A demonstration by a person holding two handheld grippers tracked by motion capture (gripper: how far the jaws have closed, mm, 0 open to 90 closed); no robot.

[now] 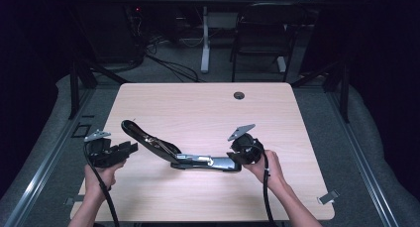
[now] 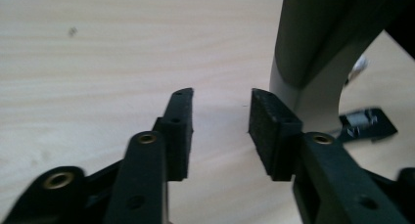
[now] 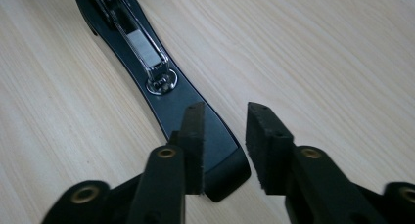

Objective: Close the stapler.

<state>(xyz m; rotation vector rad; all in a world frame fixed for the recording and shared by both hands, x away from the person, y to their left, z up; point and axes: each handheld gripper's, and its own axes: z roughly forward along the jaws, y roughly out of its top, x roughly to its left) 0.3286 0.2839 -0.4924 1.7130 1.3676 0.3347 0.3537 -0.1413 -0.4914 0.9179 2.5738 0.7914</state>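
Note:
A black stapler (image 1: 171,152) lies swung open on the wooden table (image 1: 198,108). Its top arm (image 1: 141,134) rises toward the left, and its flat base (image 1: 218,162) points right. My left gripper (image 1: 131,148) hovers open just left of the raised arm (image 2: 313,48), with nothing between its fingers (image 2: 178,121). My right gripper (image 1: 236,156) stands open over the rounded end of the base (image 3: 195,106). One of its pads (image 3: 193,141) overlaps that end, and the metal staple channel (image 3: 142,48) runs away ahead. In the left gripper view (image 2: 220,121) bare table shows through the gap.
A dark cable hole (image 1: 239,95) sits near the table's far edge. A small metal clip (image 1: 328,197) hangs off the front right edge. Behind the table stand a black chair (image 1: 262,33) and a white desk leg (image 1: 204,38), with cables on the floor.

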